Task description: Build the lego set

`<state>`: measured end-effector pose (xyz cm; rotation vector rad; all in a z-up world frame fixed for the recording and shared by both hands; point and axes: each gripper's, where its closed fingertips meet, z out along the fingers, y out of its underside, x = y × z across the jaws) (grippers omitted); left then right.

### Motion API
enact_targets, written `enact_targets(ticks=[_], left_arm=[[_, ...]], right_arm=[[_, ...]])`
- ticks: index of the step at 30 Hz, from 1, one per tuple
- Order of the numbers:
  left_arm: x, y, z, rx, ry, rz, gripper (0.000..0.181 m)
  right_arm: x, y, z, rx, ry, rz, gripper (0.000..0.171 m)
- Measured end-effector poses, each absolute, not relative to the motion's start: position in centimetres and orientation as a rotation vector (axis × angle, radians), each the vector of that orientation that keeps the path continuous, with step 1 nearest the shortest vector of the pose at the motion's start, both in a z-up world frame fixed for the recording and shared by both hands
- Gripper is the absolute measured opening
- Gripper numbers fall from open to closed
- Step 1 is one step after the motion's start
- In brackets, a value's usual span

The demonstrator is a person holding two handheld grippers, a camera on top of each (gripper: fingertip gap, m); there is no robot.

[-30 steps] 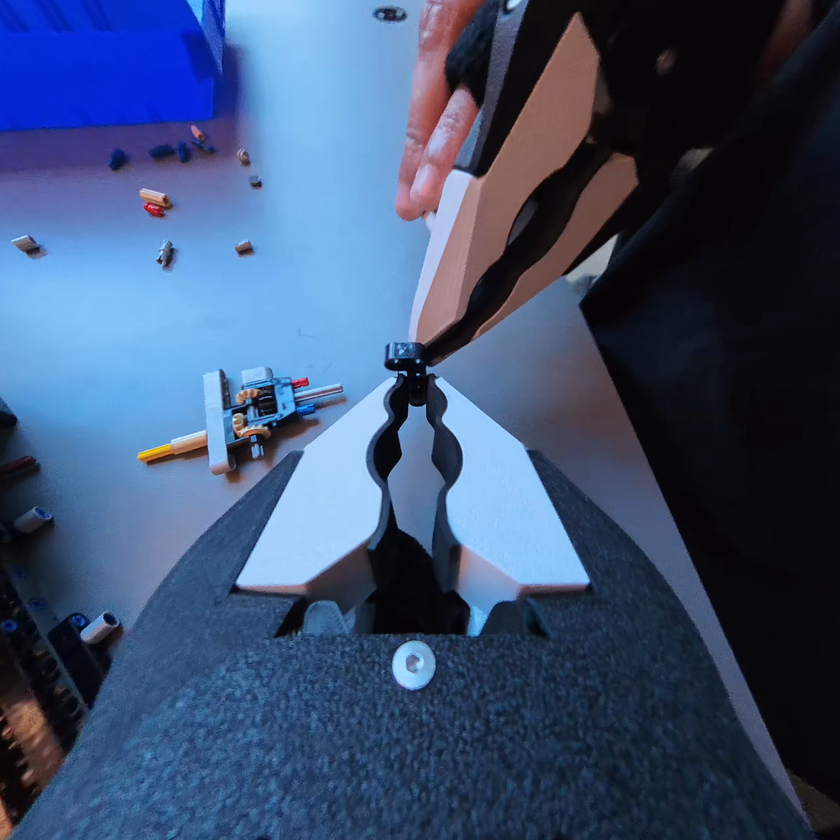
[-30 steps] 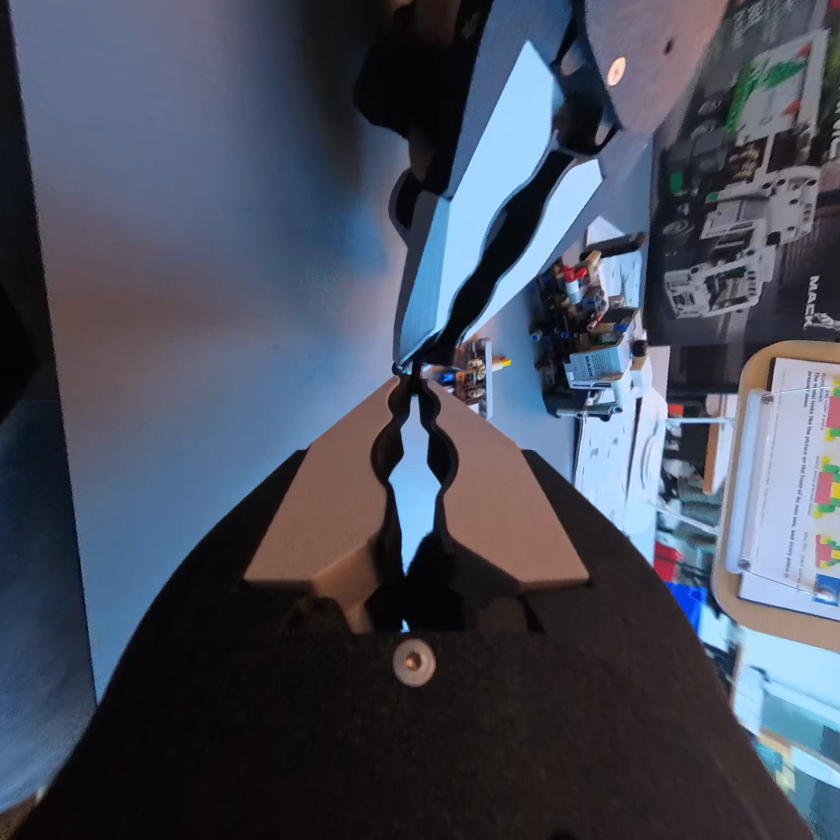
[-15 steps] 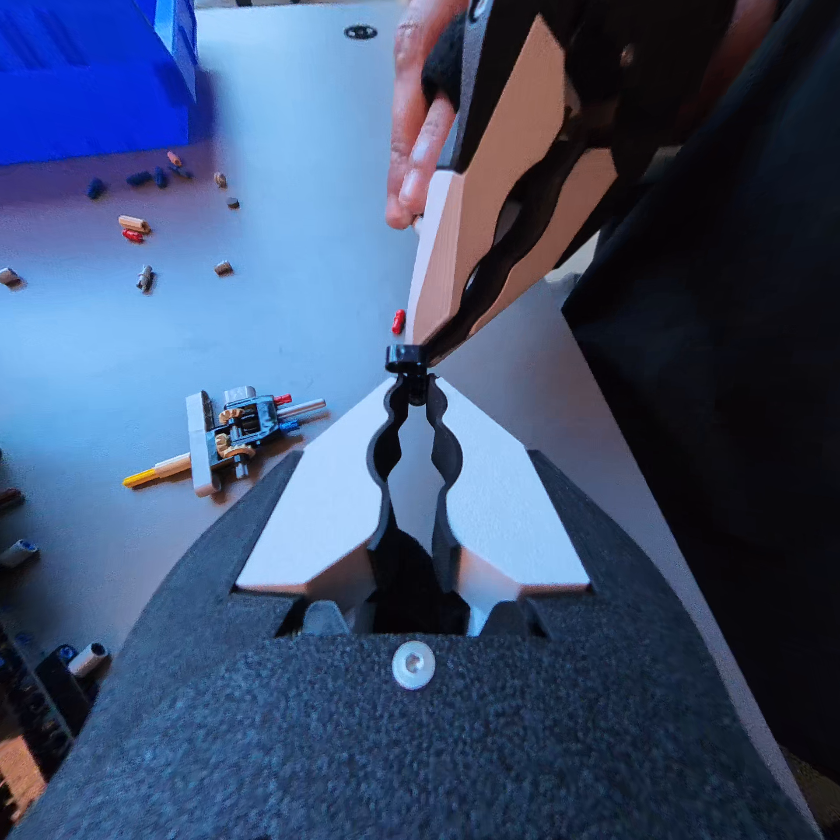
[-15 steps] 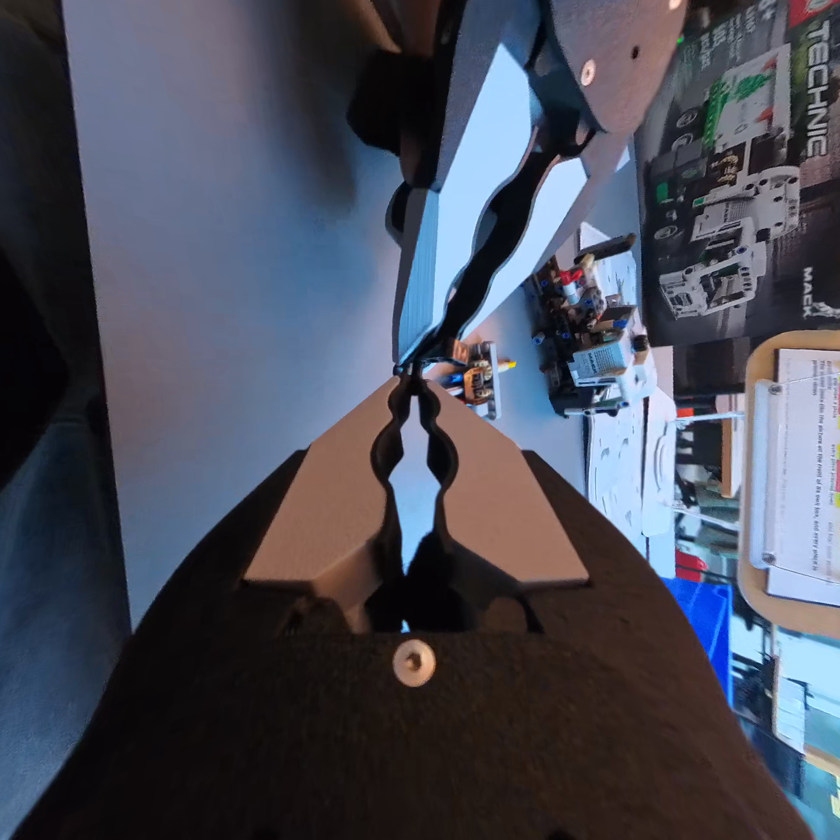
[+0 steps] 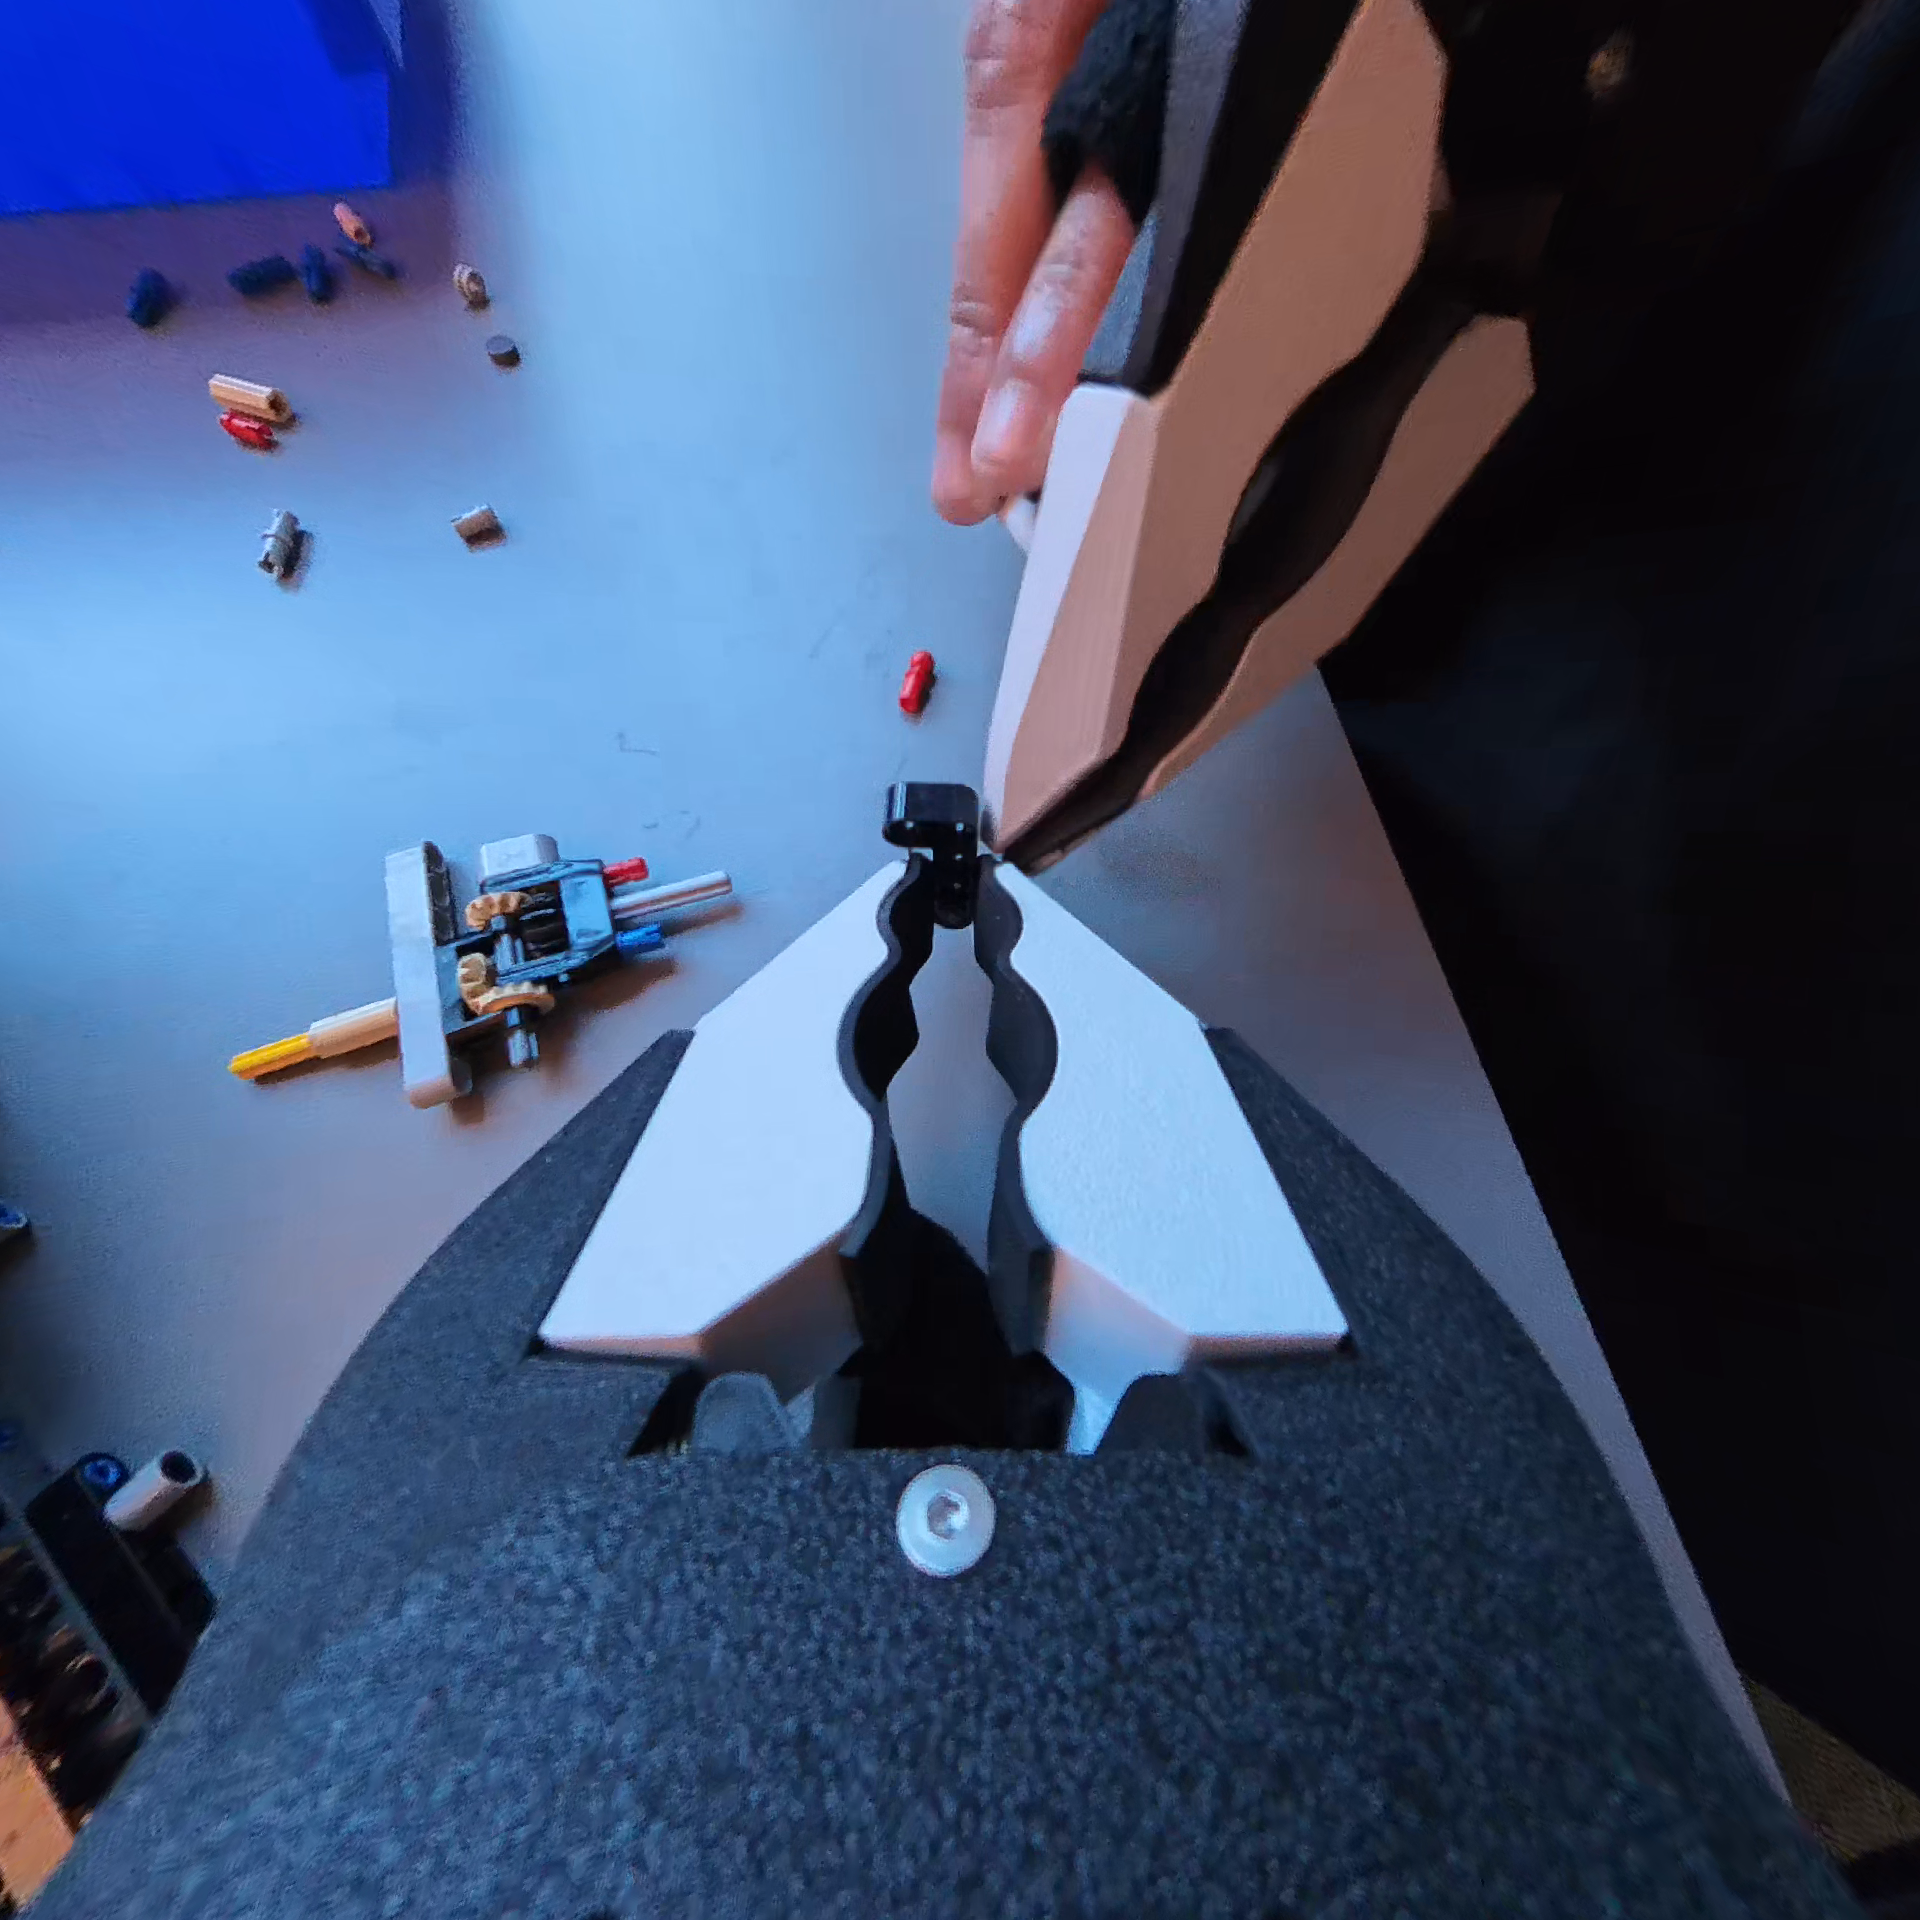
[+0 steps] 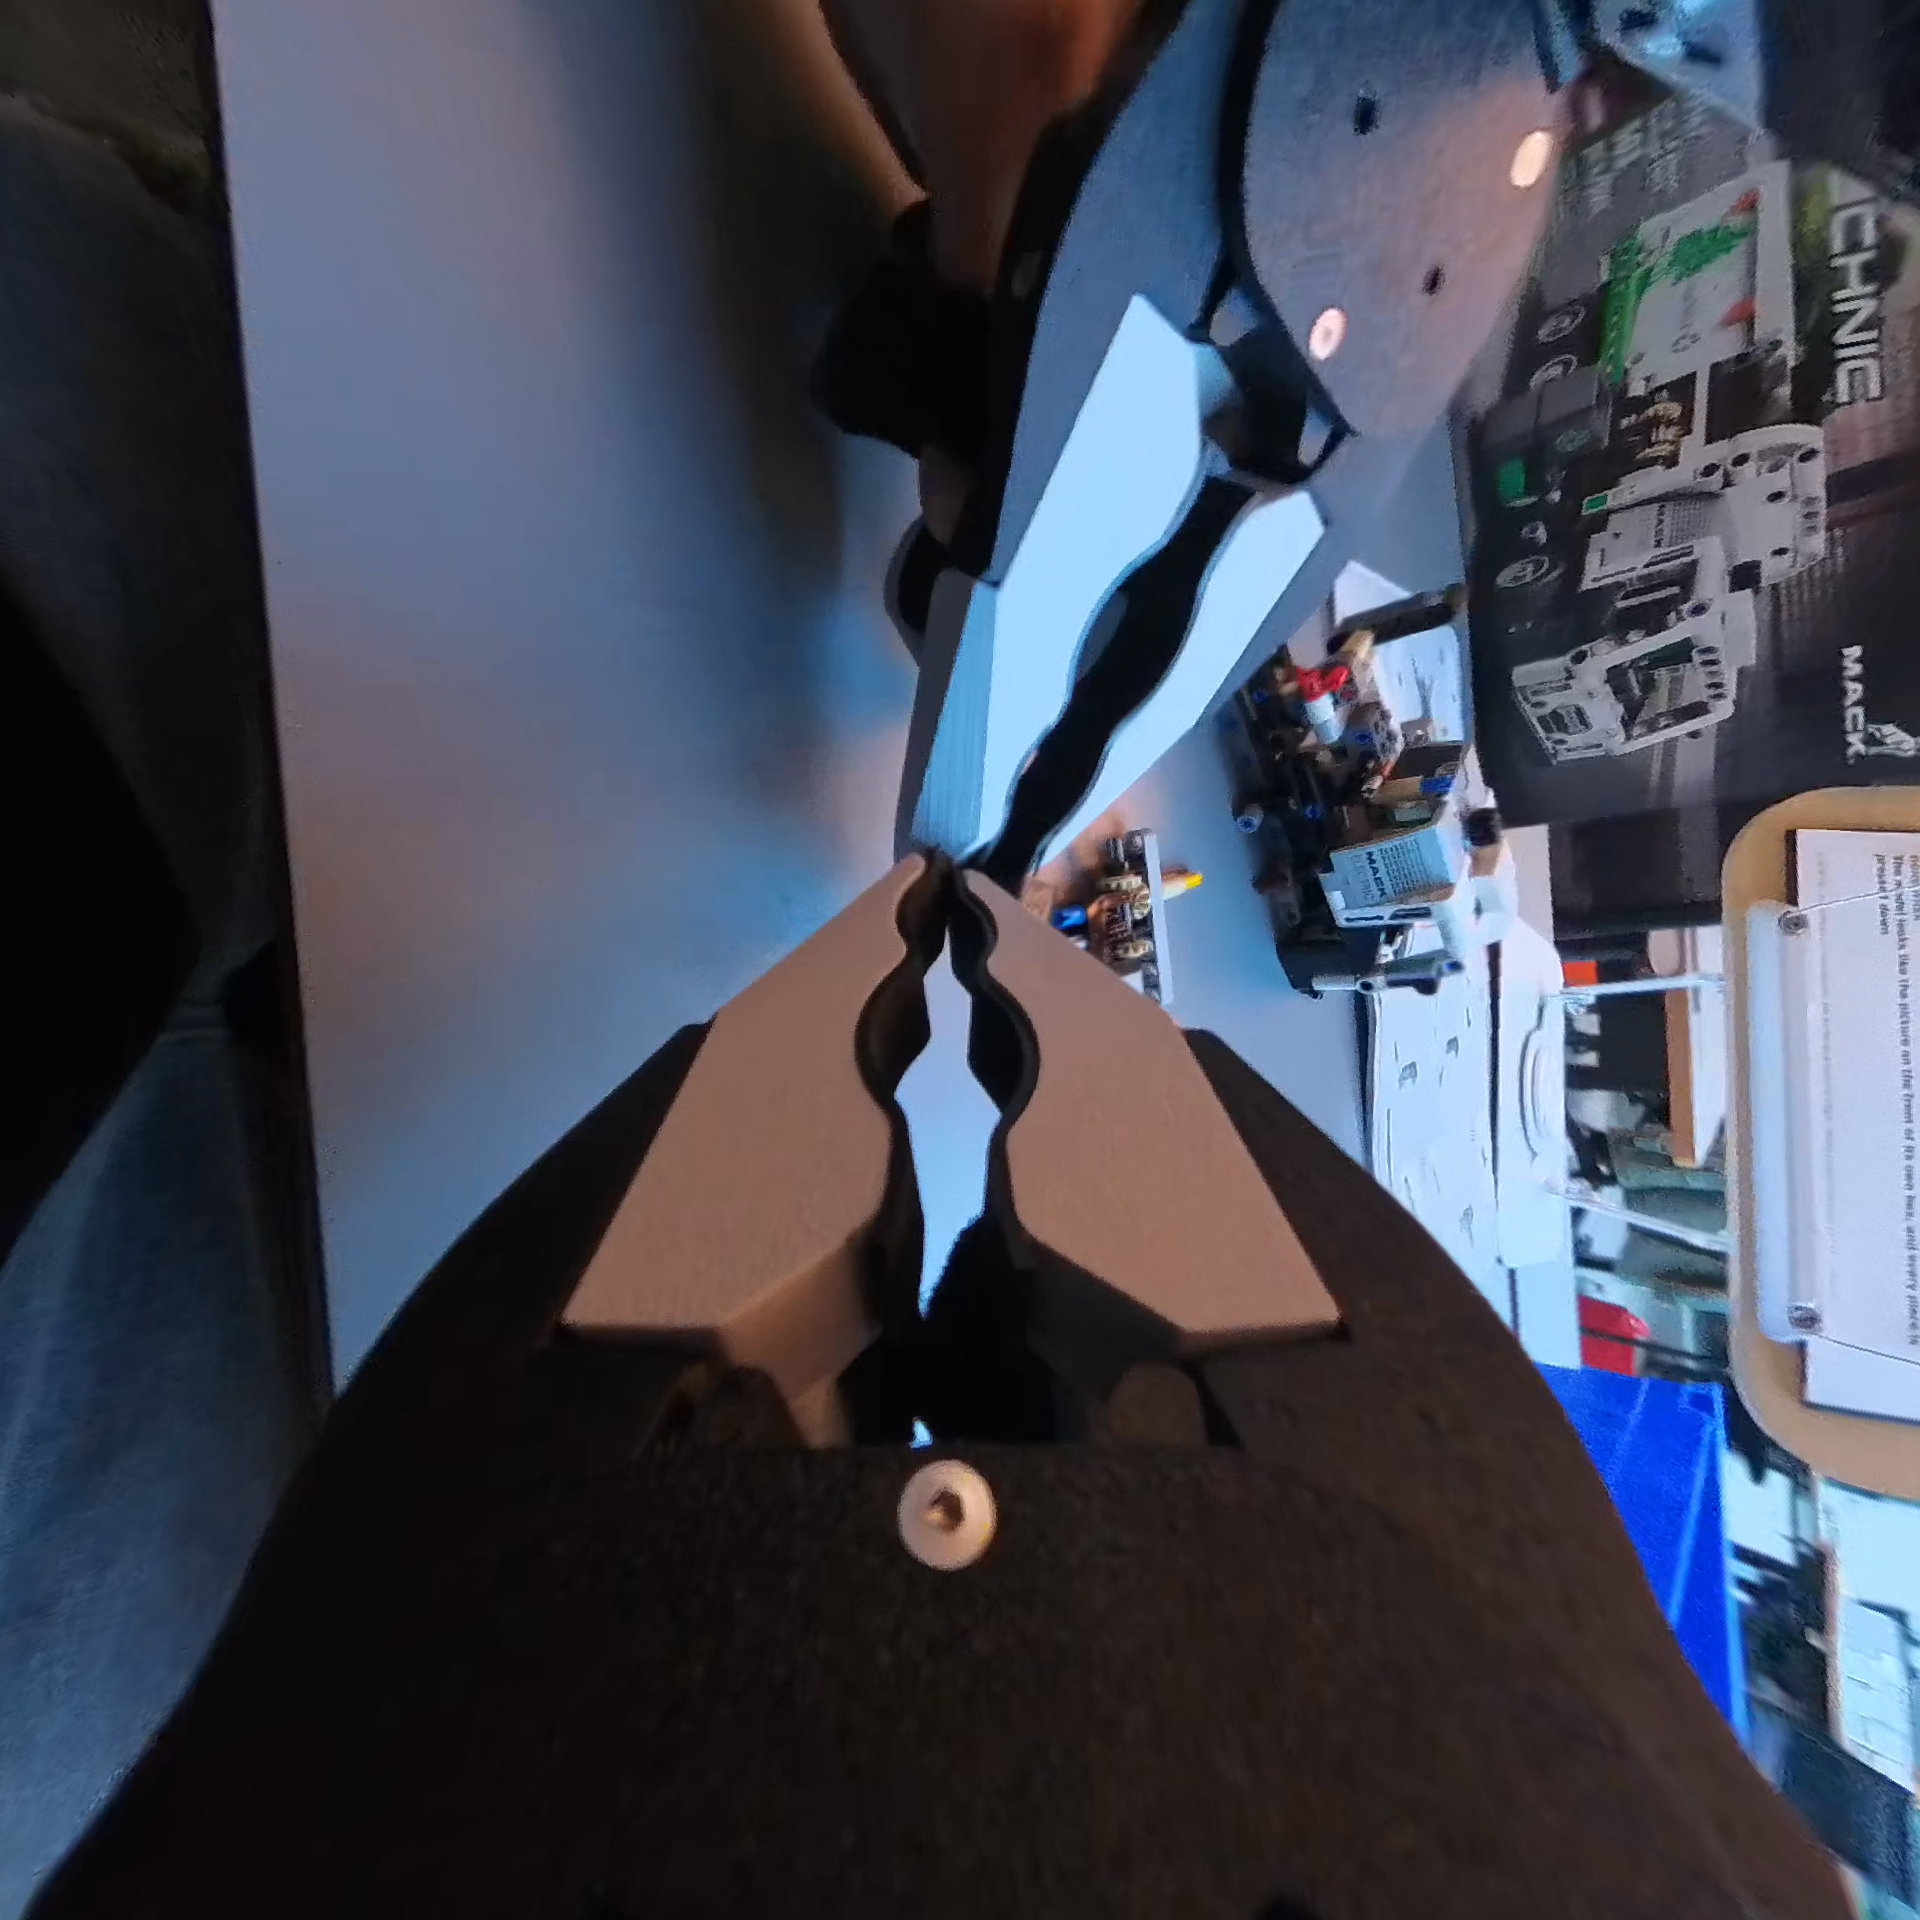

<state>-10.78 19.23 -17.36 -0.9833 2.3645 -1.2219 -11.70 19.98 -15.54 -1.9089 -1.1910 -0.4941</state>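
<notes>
A small black lego piece is held above the tabletop, with both grippers meeting tip to tip.

In the left wrist view, the left gripper [image 5: 943, 883] is seen closed on the black lego piece [image 5: 935, 840], which is pinched at the very fingertips; its lower stem runs along the fingers and its short top bar lies crosswise, pointing left. Just beside it on the right, the right gripper [image 5: 1013, 847] is seen with its fingers drawn together at the tips, almost touching the piece; whether anything is held there cannot be told. On the tabletop [image 5: 644, 582] beyond, a part-built lego assembly [image 5: 499, 961] lies with its yellow axle pointing left. A loose red pin [image 5: 916, 682] lies farther off. Printed writing is borne by a dark box [image 6: 1704, 468] in the right wrist view.
</notes>
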Motion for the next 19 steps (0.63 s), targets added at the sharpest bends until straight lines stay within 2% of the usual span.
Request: enact_targets(ticks=[1,8,15,16,19], left_arm=[[-10.8,19.2,-17.2,-0.975,2.358,-1.241,0.005],[-10.7,19.5,-17.1,-0.982,2.339,-1.232,0.005],[-10.0,20.7,-17.0,-1.027,2.279,-1.193,0.005],[-10.0,20.6,-17.0,-1.024,2.281,-1.194,0.005],[-10.0,20.6,-17.0,-1.026,2.279,-1.2,0.005]], right_arm=[[-11.7,19.8,-15.3,-1.901,-1.166,-0.451,0.0],[-8.7,19.6,-15.0,-1.905,-0.983,-0.355,0.0],[-1.8,16.2,-13.8,-2.013,-0.392,0.038,0.001],[-2.1,15.2,-13.5,-2.023,-0.358,0.098,0.002],[-5.7,11.8,-14.5,-2.119,-0.394,0.276,0.027]])
